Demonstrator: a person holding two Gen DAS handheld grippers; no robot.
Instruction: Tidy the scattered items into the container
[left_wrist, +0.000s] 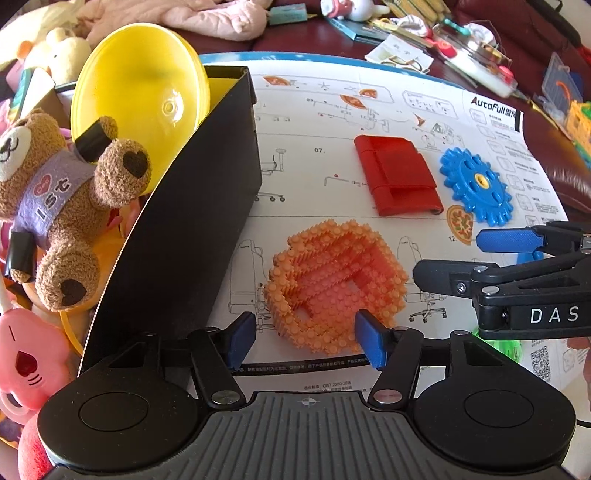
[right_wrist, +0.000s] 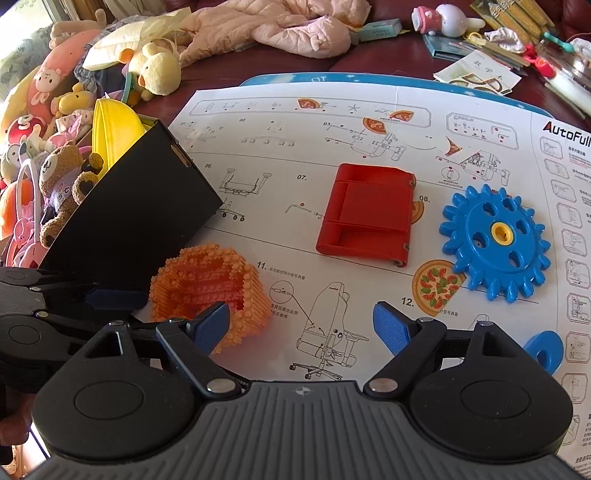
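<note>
- While both claws hang over the paper sheet (right_wrist: 258, 155), the orange block cup (left_wrist: 334, 291) looks like the next pick, so the job is to get it squarely between the pads before squeezing.
- Left claw (left_wrist: 306, 338) is spread and empty; one blue pad (left_wrist: 371, 343) overlaps the cup's near rim in view, the other (left_wrist: 240, 339) sits by the black box (left_wrist: 192, 221). Whether a pad touches the cup, I cannot tell.
- Best approach, I'd judge: shift the claw toward the cup so both pads straddle a wall, then close gently, as the studded sides may flex or come apart.
- Right claw (right_wrist: 301, 326) is also spread, holding nothing, above bare paper between the cup and the blue gear (right_wrist: 495, 240).
- Red case (right_wrist: 365, 214) lies beyond, apart from both claws.
- Box stands just beside the cup, already carrying a teddy (left_wrist: 55, 206) and a yellow bowl (left_wrist: 140, 92); a short lift over its wall should do.
</note>
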